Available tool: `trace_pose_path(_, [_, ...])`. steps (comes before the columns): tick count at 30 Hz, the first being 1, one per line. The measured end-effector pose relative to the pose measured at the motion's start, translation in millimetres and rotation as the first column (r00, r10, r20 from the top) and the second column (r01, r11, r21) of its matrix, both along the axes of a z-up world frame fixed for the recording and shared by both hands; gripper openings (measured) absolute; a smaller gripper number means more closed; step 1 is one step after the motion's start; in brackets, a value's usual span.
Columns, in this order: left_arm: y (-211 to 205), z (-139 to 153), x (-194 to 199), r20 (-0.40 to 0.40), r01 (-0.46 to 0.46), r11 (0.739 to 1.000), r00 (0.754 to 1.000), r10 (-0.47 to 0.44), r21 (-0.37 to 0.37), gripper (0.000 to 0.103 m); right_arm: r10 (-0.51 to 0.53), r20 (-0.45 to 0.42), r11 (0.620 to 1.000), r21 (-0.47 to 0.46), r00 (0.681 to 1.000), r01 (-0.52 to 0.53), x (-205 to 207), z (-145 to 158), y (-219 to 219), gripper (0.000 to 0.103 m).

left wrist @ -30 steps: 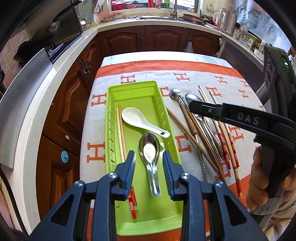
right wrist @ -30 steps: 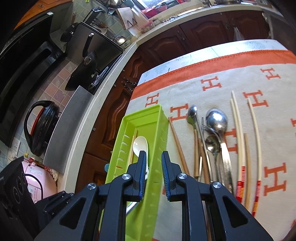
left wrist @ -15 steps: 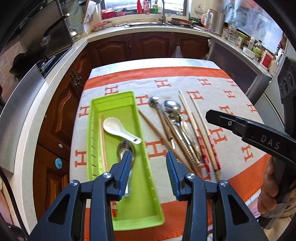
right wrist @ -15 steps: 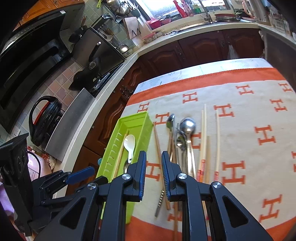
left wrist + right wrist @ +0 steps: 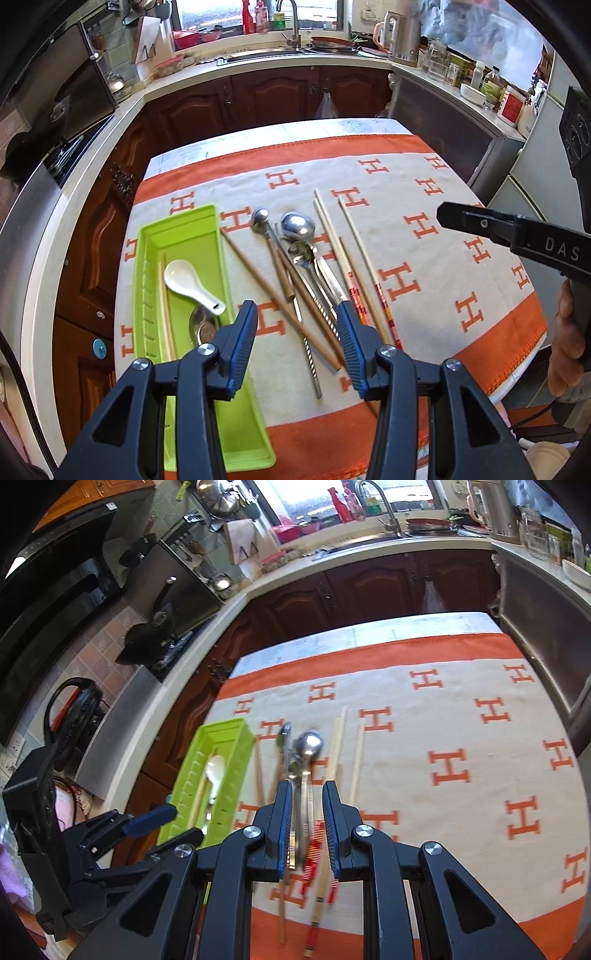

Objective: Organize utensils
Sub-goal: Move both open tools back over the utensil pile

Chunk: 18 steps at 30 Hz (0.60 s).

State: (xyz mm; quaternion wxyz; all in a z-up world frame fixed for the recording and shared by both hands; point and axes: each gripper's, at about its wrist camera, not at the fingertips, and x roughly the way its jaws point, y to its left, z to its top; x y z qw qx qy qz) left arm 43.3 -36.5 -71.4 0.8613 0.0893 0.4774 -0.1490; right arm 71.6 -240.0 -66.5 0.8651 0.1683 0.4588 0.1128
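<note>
A lime-green tray (image 5: 177, 236) lies at the left of the table and holds a white ceramic spoon (image 5: 184, 280), a metal spoon (image 5: 201, 328) and a pair of pale chopsticks (image 5: 164, 306). Right of it lies a loose pile: metal spoons (image 5: 299, 225), brown wooden chopsticks (image 5: 266, 284) and pale red-ended chopsticks (image 5: 332, 236). My left gripper (image 5: 295, 310) hovers above that pile, its jaws opening with nothing between them. My right gripper (image 5: 307, 788) hangs above the spoons (image 5: 310, 742), jaws a narrow gap apart and holding nothing. The tray (image 5: 225, 727) sits to its left.
A cream cloth with orange H marks (image 5: 424, 236) covers the table; its right half is bare. A person's hand (image 5: 565, 350) holds the right gripper (image 5: 448, 218). Dark cabinets, a stove on the left and a sink counter (image 5: 295, 55) surround the table.
Both grippers have pulled back and risen, so more of the table shows. The left one has shifted from over the tray to over the loose pile, and its jaws have widened.
</note>
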Motion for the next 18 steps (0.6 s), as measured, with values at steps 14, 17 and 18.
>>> trace_pose_path(14, [-20, -38, 63, -0.143, -0.077, 0.996, 0.987, 0.069, -0.052, 0.032, 0.019, -0.224, 0.998, 0.065, 0.974, -0.005, 53, -87, -14, 0.017])
trace_pose_path(17, [-25, -48, 70, -0.16, -0.085, 0.995, 0.984, 0.076, -0.05, 0.03, 0.03, -0.252, 0.998, 0.06, 0.967, -0.016, 59, -111, -5, 0.017])
trace_pose_path(18, [-26, -50, 72, -0.163, -0.088, 0.995, 0.983, 0.078, -0.053, 0.029, 0.035, -0.26, 0.998, 0.056, 0.965, -0.021, 61, -117, -1, 0.017])
